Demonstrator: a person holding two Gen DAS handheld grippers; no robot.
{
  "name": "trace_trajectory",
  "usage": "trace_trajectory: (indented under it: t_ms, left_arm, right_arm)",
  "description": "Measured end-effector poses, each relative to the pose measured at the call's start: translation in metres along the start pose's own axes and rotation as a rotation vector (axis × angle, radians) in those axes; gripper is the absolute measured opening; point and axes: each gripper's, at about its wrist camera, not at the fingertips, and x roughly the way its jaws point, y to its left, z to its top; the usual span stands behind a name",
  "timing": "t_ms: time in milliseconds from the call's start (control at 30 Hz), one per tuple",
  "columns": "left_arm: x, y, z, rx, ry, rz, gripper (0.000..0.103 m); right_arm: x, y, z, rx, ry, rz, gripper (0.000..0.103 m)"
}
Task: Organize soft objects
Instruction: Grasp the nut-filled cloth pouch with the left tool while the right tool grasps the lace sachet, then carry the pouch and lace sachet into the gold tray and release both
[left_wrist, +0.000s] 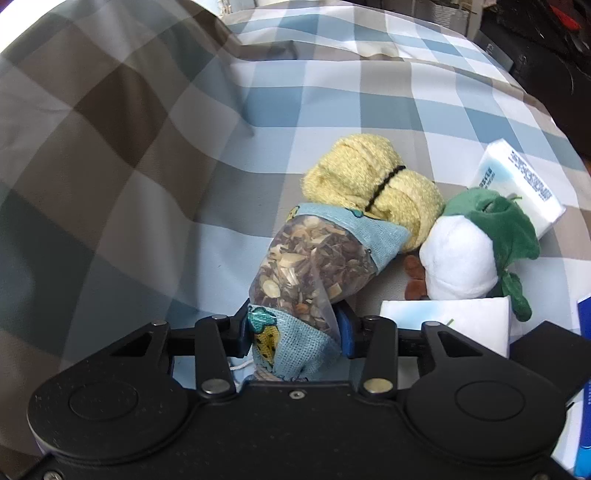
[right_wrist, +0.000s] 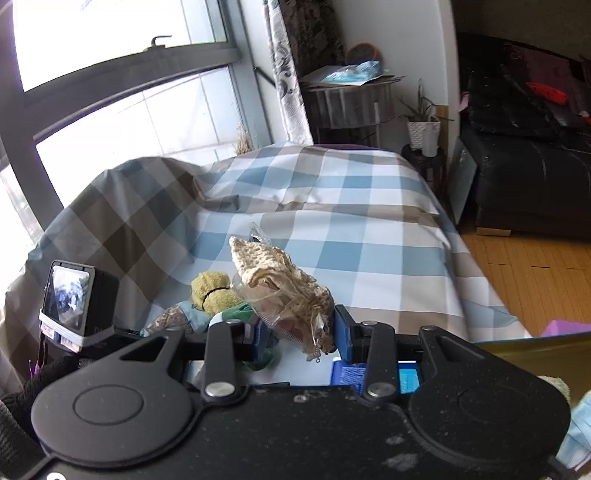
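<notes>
My left gripper (left_wrist: 295, 332) is shut on a blue cloth sachet (left_wrist: 314, 258) with a clear window full of dried herbs; the sachet's far end rests on the checked bedcover (left_wrist: 332, 103). Beside it lie a rolled yellow towel (left_wrist: 373, 184) tied with a black band and a white-and-green plush toy (left_wrist: 461, 258). My right gripper (right_wrist: 301, 336) is shut on a beige crocheted piece in clear wrap (right_wrist: 280, 284), held above the bed. Below it in the right wrist view, the yellow towel (right_wrist: 212, 291) and the sachet (right_wrist: 166, 319) show.
Two white tissue packs (left_wrist: 517, 184) (left_wrist: 461, 325) lie next to the plush. The left gripper's camera block (right_wrist: 74, 306) stands at the left. Window (right_wrist: 110, 74) behind the bed, black sofa (right_wrist: 524, 177) and wooden floor (right_wrist: 524, 273) at the right, plant stand (right_wrist: 424, 147) beyond.
</notes>
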Motion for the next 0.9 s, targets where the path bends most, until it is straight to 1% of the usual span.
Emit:
trace_trajectory:
  t_ms: [67, 200, 300, 467, 600, 700, 833, 900]
  left_arm:
    - [-0.009, 0.006, 0.0, -0.016, -0.004, 0.002, 0.043]
    - [-0.031, 0.016, -0.001, -0.04, -0.038, -0.003, 0.043]
    - [-0.049, 0.022, -0.001, -0.062, -0.061, -0.018, 0.043]
    - [-0.082, 0.018, 0.002, -0.054, -0.109, -0.044, 0.043]
    - [-0.11, 0.002, 0.006, -0.032, -0.149, -0.075, 0.043]
    - [-0.13, -0.019, 0.009, 0.003, -0.179, -0.106, 0.043]
    - [-0.155, -0.055, 0.012, 0.069, -0.206, -0.173, 0.043]
    - [-0.166, -0.077, 0.013, 0.111, -0.213, -0.21, 0.043]
  right_arm:
    - [-0.014, -0.007, -0.003, 0.013, -0.02, -0.013, 0.036]
    - [-0.038, -0.023, -0.009, 0.061, -0.055, -0.019, 0.036]
    - [-0.055, -0.033, -0.012, 0.075, -0.076, -0.037, 0.036]
    - [-0.084, -0.056, -0.017, 0.093, -0.119, -0.079, 0.036]
    - [-0.109, -0.088, -0.023, 0.143, -0.16, -0.145, 0.036]
    - [-0.129, -0.121, -0.027, 0.228, -0.194, -0.209, 0.036]
    - [-0.153, -0.16, -0.029, 0.33, -0.25, -0.341, 0.036]
    - [-0.163, -0.178, -0.034, 0.388, -0.263, -0.383, 0.036]
